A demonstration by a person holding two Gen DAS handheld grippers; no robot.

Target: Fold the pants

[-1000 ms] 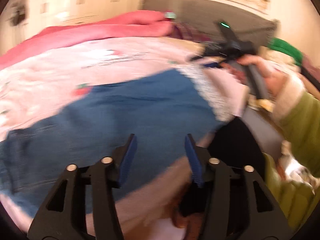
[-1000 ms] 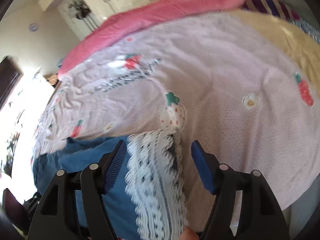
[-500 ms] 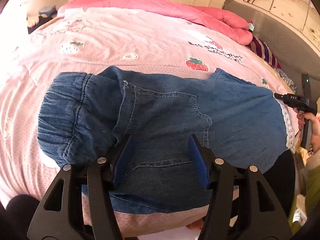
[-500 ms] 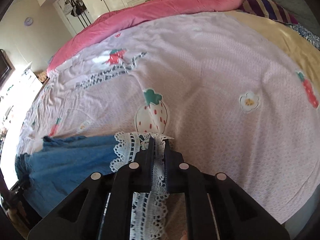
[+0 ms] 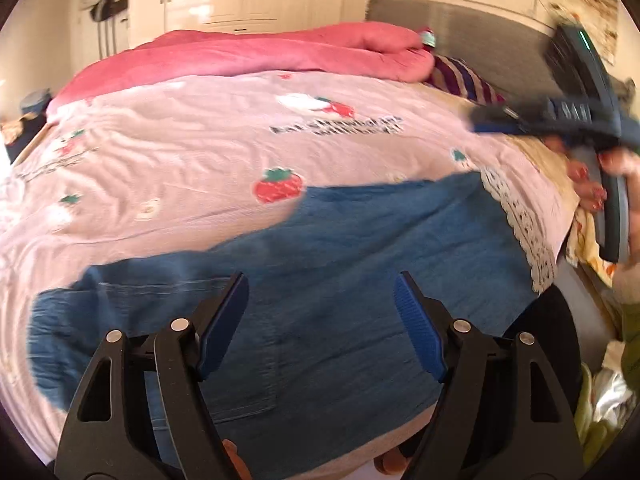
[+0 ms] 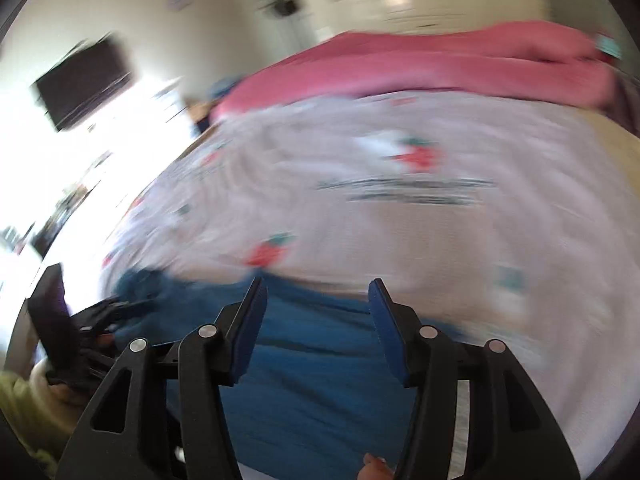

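The blue denim pants [image 5: 340,264] lie flat across the pink strawberry bed sheet [image 5: 180,152], with the waistband at the left and the white lace hem [image 5: 520,220] at the right. My left gripper [image 5: 321,280] hovers over the middle of the pants, its jaws opening and nothing between them. In the left wrist view my right gripper [image 5: 486,122] is a blur above the hem, held by a hand. In the right wrist view, the right gripper [image 6: 317,284] is opening too and empty, with the pants [image 6: 312,380] below. The left gripper [image 6: 120,308] shows at the left edge.
A rolled pink quilt [image 5: 260,52] lies along the far side of the bed. A striped pillow [image 5: 460,76] and a grey headboard [image 5: 460,20] are at the right. A dark screen [image 6: 84,80] hangs on the wall. A green sleeve [image 5: 630,340] is at the right edge.
The right gripper let go of the lace hem, opened and swung up and to the left. The left gripper's jaws spread wider and its view shifted across the pants.
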